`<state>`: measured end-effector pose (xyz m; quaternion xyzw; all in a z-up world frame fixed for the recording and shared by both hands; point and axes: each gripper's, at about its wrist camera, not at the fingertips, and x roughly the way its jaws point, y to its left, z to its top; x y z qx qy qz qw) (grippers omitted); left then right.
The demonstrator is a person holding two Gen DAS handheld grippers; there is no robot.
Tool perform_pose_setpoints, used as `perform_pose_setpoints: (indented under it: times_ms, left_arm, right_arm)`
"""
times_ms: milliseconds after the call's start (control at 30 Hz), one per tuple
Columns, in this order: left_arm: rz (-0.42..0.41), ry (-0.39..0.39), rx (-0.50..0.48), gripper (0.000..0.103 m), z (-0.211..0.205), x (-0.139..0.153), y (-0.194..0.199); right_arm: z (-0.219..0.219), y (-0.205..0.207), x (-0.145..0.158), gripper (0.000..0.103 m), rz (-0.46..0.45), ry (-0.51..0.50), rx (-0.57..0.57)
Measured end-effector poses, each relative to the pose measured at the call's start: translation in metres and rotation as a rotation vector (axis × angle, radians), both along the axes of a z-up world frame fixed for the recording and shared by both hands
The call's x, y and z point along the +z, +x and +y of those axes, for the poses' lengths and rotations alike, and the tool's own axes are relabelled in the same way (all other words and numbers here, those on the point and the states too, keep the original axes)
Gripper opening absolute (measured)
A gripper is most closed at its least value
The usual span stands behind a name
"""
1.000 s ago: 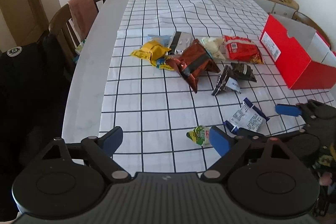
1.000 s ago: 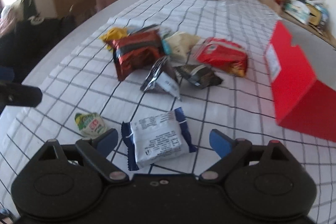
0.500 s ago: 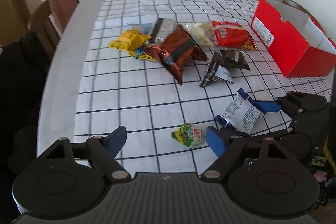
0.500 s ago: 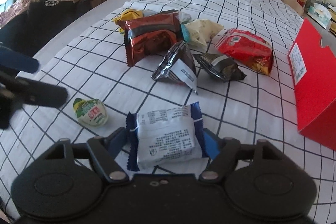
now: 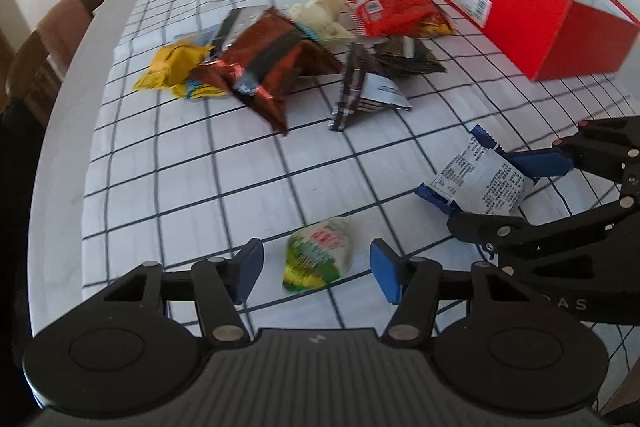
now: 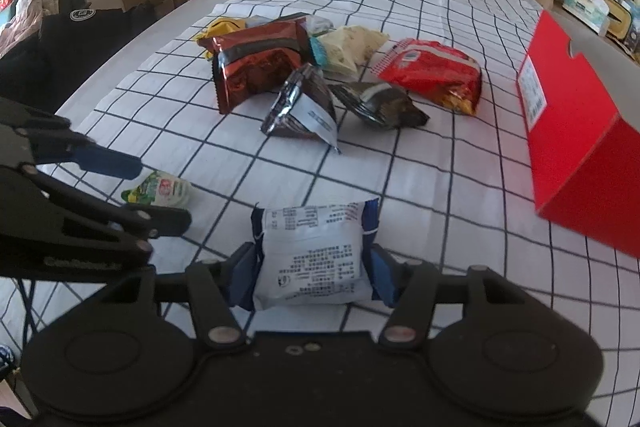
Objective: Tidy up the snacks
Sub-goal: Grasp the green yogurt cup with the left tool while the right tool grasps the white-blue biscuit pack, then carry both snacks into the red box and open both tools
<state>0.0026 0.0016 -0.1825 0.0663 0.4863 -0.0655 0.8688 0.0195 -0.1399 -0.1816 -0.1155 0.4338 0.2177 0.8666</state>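
- Left gripper [image 5: 316,269] hangs low over the checked tablecloth [image 5: 192,179], blue pads spread wide.
- Right between those pads lies the small green-and-white packet [image 5: 318,259], neither pad touching it.
- Off to the right, the right gripper [image 5: 508,187] pinches the white-and-blue packet [image 5: 476,179], tilted up off the cloth.
- Farther back, a cluster: yellow bag [image 5: 172,67], copper-brown bag [image 5: 268,67], red bag [image 5: 396,11], dark pouches.
- Red box [image 5: 520,23] stands at far right.

Red box [image 6: 576,131], white black-checked tablecloth [image 6: 400,179], blue-edged white packet [image 6: 312,263]
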Motion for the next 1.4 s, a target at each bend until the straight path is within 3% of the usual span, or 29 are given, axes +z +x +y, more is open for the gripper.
perform_pose_setpoints:
  times_ms: [233, 600, 1033, 1400]
  left_arm:
    - [-0.005, -0.018, -0.013, 0.034, -0.005, 0.001, 0.003]
    - [-0.006, -0.055, 0.046, 0.031, -0.001, 0.017, -0.001]
    - [-0.116, -0.113, 0.069, 0.031, -0.033, 0.109, 0.012]
    - [-0.195, -0.105, 0.011, 0.031, -0.115, 0.17, 0.062]
  right_arm:
    - [-0.006, -0.006, 0.002, 0.059, 0.0, 0.007, -0.016]
    - [-0.016, -0.015, 0.024, 0.057, -0.033, 0.028, -0.047]
    - [-0.067, -0.005, 0.104, 0.058, -0.157, 0.072, -0.05]
    - [-0.141, 0.036, 0.154, 0.058, -0.246, 0.095, -0.065]
